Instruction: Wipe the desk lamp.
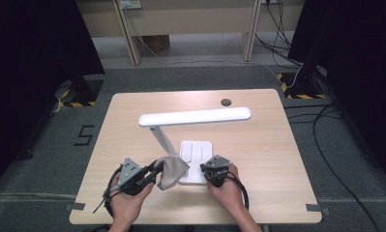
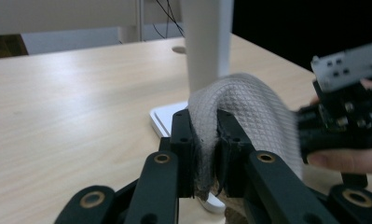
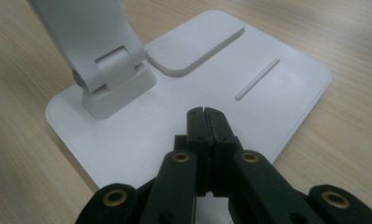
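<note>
We see the left gripper (image 1: 154, 175) clamped on a grey waffle-weave cloth (image 1: 173, 170); in the left gripper view the cloth (image 2: 242, 105) arches up from between the jaws and drapes against the lamp's white arm (image 2: 206, 42). The right gripper (image 1: 215, 180) has its jaws pressed together with nothing between them, tips (image 3: 207, 116) resting on the lamp base (image 3: 277, 102), near the hinge foot (image 3: 113, 88). Both sit at the near edge of the light wood table (image 1: 258, 145). Behind them we see the white desk lamp (image 1: 195, 116), its bar head level above the tabletop. Farther back we see a cable hole (image 1: 226, 102), then grey floor, cables and wooden furniture legs.
</note>
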Demonstrator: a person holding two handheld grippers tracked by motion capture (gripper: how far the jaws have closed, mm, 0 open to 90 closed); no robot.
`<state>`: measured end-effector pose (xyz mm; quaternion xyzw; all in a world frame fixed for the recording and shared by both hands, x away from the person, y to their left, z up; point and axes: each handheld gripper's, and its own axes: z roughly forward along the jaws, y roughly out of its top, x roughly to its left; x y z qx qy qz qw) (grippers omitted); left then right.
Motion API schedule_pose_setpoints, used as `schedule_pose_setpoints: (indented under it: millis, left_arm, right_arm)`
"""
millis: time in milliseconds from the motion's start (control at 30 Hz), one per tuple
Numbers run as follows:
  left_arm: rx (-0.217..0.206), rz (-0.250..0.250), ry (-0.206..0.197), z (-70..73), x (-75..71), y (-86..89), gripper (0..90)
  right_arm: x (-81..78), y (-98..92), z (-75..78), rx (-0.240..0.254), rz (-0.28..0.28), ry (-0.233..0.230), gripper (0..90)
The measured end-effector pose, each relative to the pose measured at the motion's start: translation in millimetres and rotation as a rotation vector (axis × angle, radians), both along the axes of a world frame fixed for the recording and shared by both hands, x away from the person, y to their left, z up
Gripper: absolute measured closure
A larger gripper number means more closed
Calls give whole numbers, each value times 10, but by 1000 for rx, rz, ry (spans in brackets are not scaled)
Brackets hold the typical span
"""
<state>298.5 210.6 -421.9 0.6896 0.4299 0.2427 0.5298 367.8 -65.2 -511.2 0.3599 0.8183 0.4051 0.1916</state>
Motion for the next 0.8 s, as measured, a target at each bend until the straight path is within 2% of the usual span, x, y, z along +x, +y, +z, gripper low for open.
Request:
schedule_pose_setpoints:
  millis: [233,467,600,800]
  left_arm:
    - [-37,53,-67,255,43,194,788]
    - [-39,120,-84,350,72,471,788]
    - [-48,121,-113,447,77,491,788]
    - [-62,106,-177,634,79,446,789]
  right_arm:
    - [0,0,5,-4,1,4,900]
    - [5,1,8,-9,5,2,900]
    - [6,1,7,-8,5,1,900]
    - [1,1,6,-6,1,4,900]
